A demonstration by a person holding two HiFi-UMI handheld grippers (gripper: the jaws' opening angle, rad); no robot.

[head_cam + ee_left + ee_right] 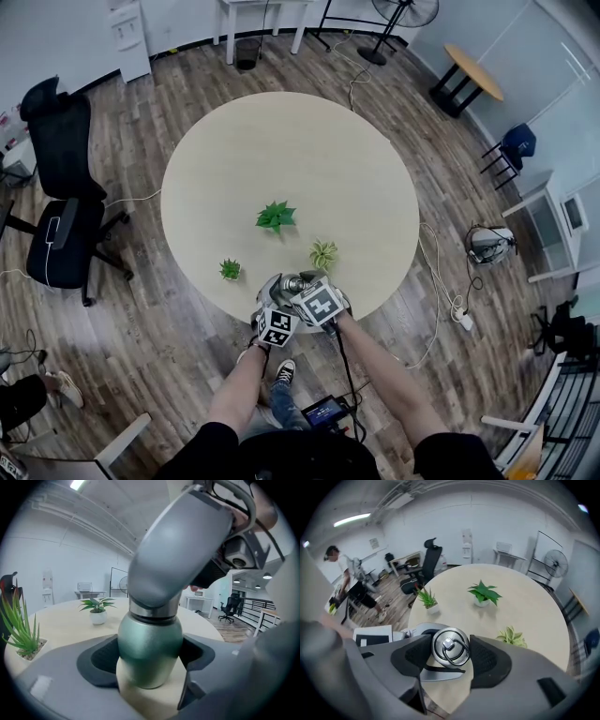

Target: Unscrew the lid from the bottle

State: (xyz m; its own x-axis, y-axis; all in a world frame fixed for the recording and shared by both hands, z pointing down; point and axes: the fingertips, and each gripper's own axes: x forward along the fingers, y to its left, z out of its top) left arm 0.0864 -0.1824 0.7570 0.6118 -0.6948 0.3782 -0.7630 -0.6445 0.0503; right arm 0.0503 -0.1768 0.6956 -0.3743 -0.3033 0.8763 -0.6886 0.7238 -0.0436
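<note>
A green metal bottle (150, 648) stands near the front edge of the round table (281, 150). My left gripper (150, 663) is shut on its body, one dark pad pressing on each side. The bottle's silver lid (450, 647), which has a wire ring on top, is seen from above in the right gripper view. My right gripper (450, 649) comes down over it and grips it between both pads. In the left gripper view the right gripper's grey body (183, 550) hides the lid, and only the silver collar (154, 612) shows. In the head view both marker cubes cover most of the bottle (292, 281).
Three small potted plants stand on the table: a dark green one (276, 217), a pale one (323, 253) and a small one (230, 270). A black office chair (61, 206) is at the left. A person (347, 573) stands beyond it. Cables lie on the floor at the right.
</note>
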